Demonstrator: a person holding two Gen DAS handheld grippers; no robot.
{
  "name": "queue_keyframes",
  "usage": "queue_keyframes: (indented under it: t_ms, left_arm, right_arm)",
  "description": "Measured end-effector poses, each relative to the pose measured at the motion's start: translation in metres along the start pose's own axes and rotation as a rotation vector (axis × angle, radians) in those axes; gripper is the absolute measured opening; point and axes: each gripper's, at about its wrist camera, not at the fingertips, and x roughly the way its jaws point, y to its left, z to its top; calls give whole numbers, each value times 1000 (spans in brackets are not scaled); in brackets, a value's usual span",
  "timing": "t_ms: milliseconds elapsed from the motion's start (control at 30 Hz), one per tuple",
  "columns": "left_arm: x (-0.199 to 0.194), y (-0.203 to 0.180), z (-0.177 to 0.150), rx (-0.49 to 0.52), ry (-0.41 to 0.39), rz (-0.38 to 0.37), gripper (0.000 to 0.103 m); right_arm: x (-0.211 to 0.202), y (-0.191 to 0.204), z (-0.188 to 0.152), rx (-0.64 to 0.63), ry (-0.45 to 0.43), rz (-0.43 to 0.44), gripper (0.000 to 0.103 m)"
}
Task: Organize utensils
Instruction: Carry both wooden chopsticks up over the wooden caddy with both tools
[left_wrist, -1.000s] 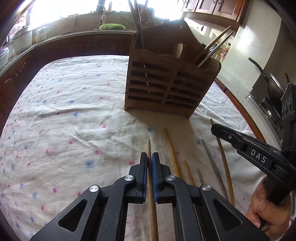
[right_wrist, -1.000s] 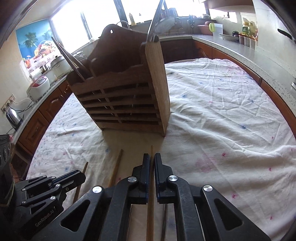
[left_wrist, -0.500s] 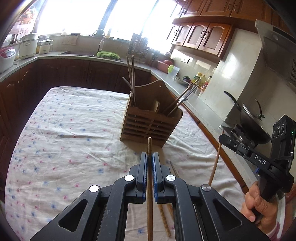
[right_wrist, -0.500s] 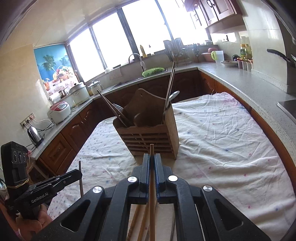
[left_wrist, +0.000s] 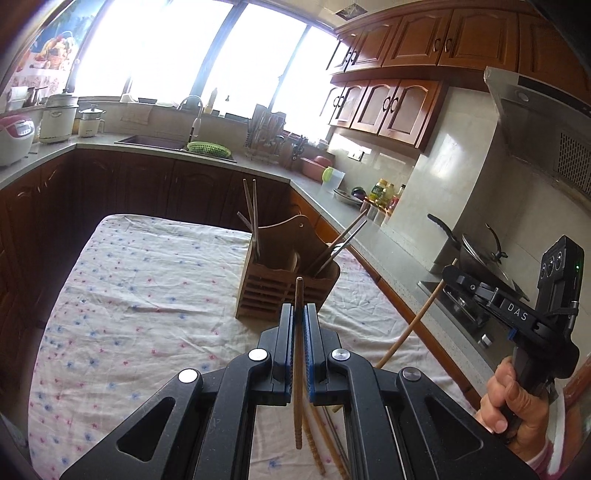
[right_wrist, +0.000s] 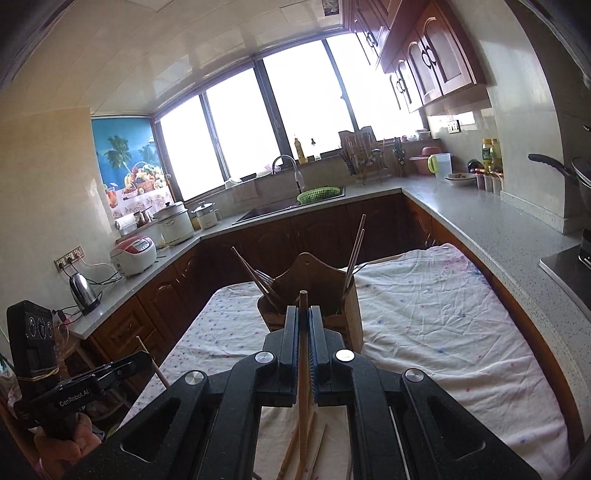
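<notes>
Each of the person's hands carried a black two-finger gripper, and both were clamped narrow on a slim wooden chopstick: the left gripper (left_wrist: 299, 321) on one (left_wrist: 298, 354), the right gripper (right_wrist: 303, 325) on another (right_wrist: 303, 354). The slatted wooden utensil holder (left_wrist: 284, 291) stood ahead on the flower-dotted white tablecloth (left_wrist: 147, 288). Dropping them in well would likely mean tipping each stick upright over an open compartment before loosening the grip. "DAS" (left_wrist: 517, 312) showed on the right tool, "GenRobot.AI" (right_wrist: 74, 398) on the left.
</notes>
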Motion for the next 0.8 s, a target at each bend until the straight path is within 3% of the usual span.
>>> queue_keyframes:
  t_ms: [433,800]
  left_arm:
    - [7,3,11,-2,-36,7,3]
    - [16,9,42,7,-113,15,3]
  right_arm:
    - [3,-1,7,-1,-16,3,5]
    - [11,-1,30,-1,-68,-9,5]
